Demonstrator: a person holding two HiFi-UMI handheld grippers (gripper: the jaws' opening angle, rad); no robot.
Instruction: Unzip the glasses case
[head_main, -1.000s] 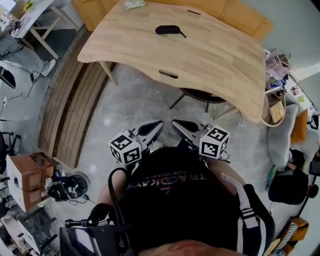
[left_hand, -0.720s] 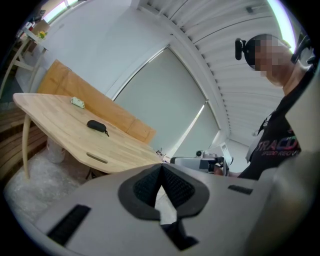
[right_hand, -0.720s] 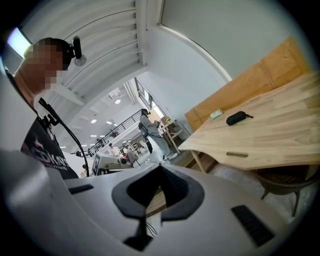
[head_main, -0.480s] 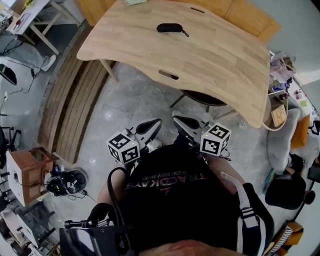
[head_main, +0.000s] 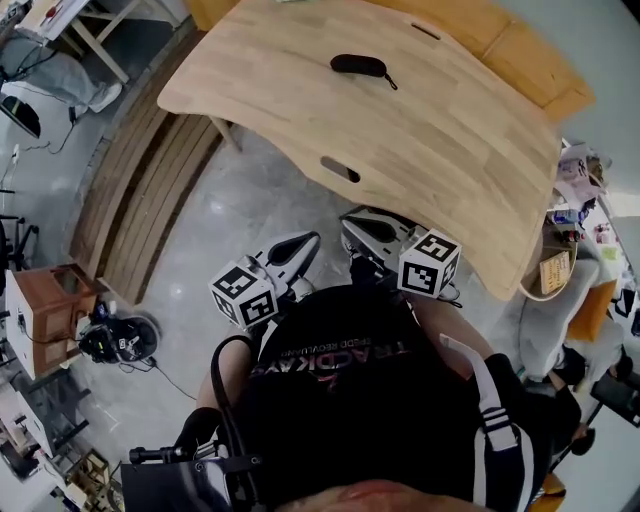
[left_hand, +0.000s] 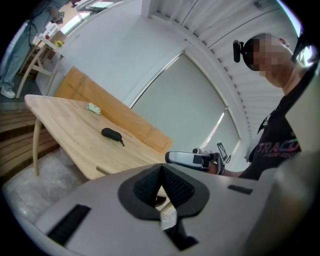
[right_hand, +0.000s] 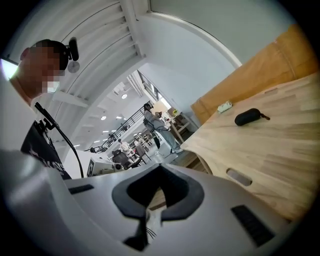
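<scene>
The black zipped glasses case (head_main: 358, 65) lies on the far part of the light wooden table (head_main: 420, 130), its pull tab pointing right. It also shows small in the left gripper view as the case (left_hand: 111, 133) and in the right gripper view as the case (right_hand: 248, 116). Both grippers are held close to the person's chest, short of the table's near edge and far from the case. My left gripper (head_main: 303, 243) is shut with nothing in it. My right gripper (head_main: 352, 221) is shut and empty too, and reaches just up to the table's edge.
A small pale object (left_hand: 93, 108) lies at the table's far end. A slot (head_main: 340, 168) is cut near the table's front edge. Slatted wooden boards (head_main: 140, 200) lie on the floor at the left, with a wooden box (head_main: 50, 305) and cables beyond.
The person has stepped toward the table, carrying both grippers forward. The right gripper now reaches the table's near edge. Both jaws stay shut.
</scene>
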